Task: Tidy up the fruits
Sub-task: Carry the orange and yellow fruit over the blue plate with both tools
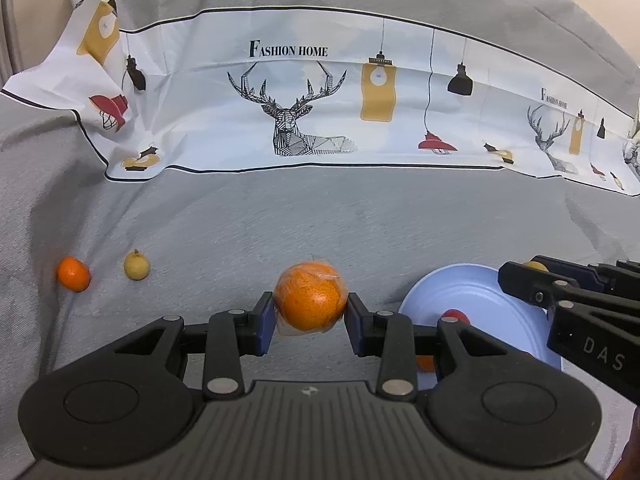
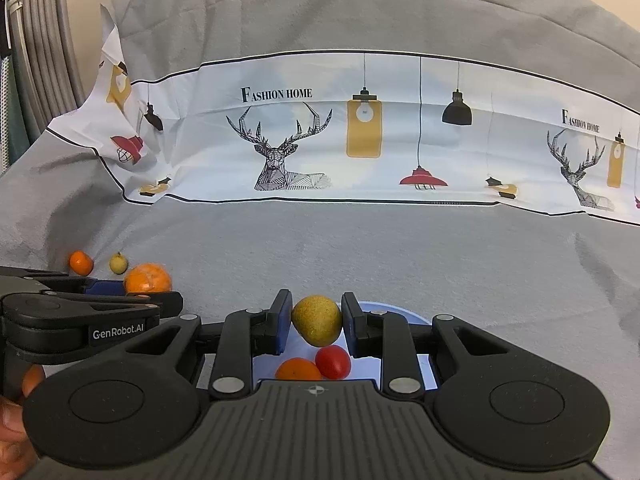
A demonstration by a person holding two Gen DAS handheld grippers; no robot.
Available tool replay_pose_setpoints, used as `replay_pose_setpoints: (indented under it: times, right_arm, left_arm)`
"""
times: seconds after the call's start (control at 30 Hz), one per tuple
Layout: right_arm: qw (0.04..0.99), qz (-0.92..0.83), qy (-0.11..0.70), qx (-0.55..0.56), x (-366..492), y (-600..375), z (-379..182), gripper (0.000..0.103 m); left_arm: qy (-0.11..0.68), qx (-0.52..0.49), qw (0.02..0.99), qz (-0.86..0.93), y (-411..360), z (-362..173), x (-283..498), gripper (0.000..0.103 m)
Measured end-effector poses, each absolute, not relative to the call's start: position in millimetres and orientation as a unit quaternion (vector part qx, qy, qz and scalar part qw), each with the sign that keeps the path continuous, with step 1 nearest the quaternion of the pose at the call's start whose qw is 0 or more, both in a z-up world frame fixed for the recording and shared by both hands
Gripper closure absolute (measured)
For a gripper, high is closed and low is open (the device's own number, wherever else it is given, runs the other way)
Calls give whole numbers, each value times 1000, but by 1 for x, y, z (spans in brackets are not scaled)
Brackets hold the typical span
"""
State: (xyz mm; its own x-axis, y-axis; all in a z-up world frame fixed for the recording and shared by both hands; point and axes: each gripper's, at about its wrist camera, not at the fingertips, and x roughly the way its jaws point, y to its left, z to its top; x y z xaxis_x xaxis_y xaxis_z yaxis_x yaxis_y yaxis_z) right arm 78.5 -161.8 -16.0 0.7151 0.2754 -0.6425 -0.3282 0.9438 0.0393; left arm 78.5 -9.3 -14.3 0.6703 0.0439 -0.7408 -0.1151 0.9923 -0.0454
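**A:** Left wrist view first. The left gripper (image 1: 310, 312) is clamped on a plastic-wrapped orange (image 1: 310, 297), blue pads (image 1: 267, 318) pressing it from both sides, jaws partly closed around its width. The fruit is up off the grey cloth (image 1: 320, 224).

**B:** Noted. On the cloth far left, a small mandarin (image 1: 73, 274) and a small yellow fruit (image 1: 136, 266), near each other but apart. Pale blue plate (image 1: 460, 284) sits to the right, a red fruit (image 1: 455, 315) showing on it behind the gripper's finger. The right gripper (image 1: 520, 276) reaches in from the right edge over the plate; something yellow peeks above its tip.

**A:** Printed deer-and-lamp sheet (image 1: 320, 112) lies across the back.

**B:** Right wrist view now. The right gripper (image 2: 316, 322) pinches a yellow-green fruit (image 2: 317, 320), jaws narrow, pads touching both sides. It hangs above the plate (image 2: 426, 364).

**A:** Below it on the plate: a red fruit (image 2: 333, 362) and an orange fruit (image 2: 298, 370), touching each other.

**B:** Left gripper (image 2: 132, 292) comes in at left with the wrapped orange (image 2: 147, 278). Mandarin (image 2: 81, 262) and small yellow fruit (image 2: 119, 263) behind it. Person's fingers (image 2: 30, 380) show at the lower left edge.
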Motion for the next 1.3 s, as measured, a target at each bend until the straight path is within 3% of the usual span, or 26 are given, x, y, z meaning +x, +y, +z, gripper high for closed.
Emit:
replay_pose_setpoints:
  times: [1.3]
  right_arm:
    - [924,156,344,-50,80,-160,-20,75]
  left_arm:
    - [389,-55,919,20,-14,-11,79,62]
